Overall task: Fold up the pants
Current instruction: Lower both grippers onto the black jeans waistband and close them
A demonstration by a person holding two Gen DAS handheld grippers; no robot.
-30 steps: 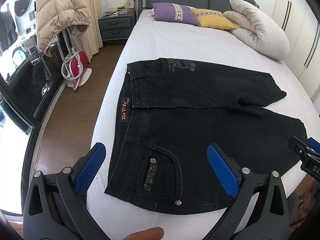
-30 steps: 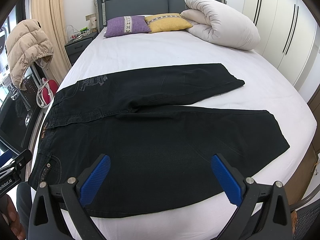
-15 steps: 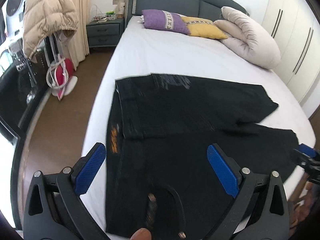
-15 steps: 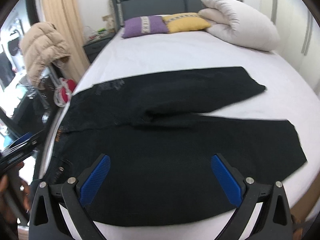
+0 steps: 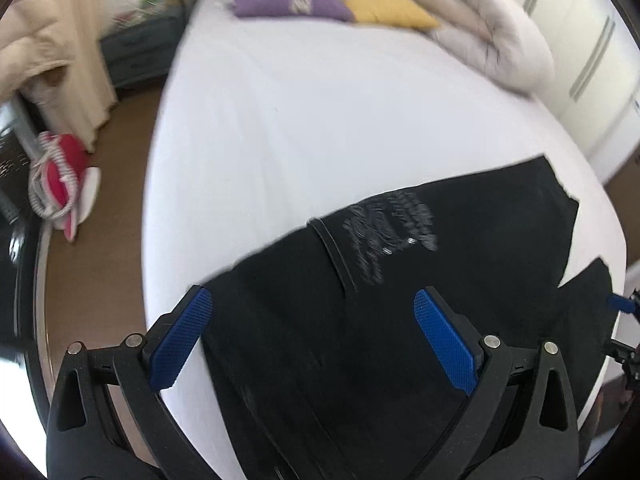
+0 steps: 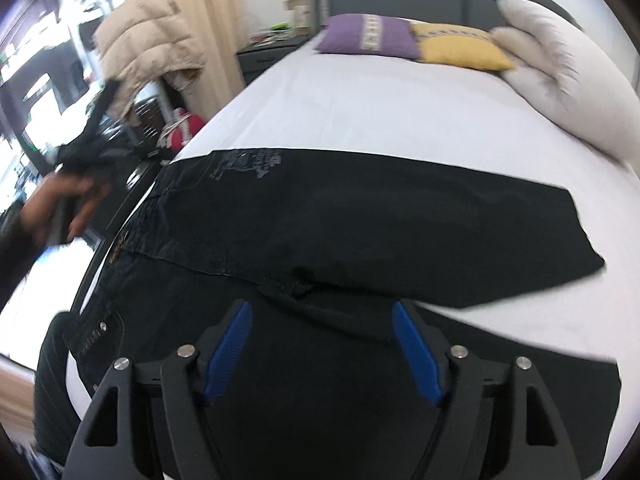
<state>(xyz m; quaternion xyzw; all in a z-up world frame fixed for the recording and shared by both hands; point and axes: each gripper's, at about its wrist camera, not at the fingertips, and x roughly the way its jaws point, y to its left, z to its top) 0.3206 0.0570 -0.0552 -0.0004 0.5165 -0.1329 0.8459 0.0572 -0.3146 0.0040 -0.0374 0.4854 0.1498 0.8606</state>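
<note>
On the white-sheeted bed (image 6: 400,112), a pair of black denim pants (image 6: 360,232) is lying flat, waistband toward the bed's left edge, both legs running off to the right. The left gripper (image 5: 312,336) is hovering above the waist end with its blue pads spread wide, nothing pinched. The right gripper (image 6: 322,354) is hanging over the crotch area, and its jaws have just been closing in a bit, still apart, only flat fabric below them. Pretty blurry shots, honestly.
</note>
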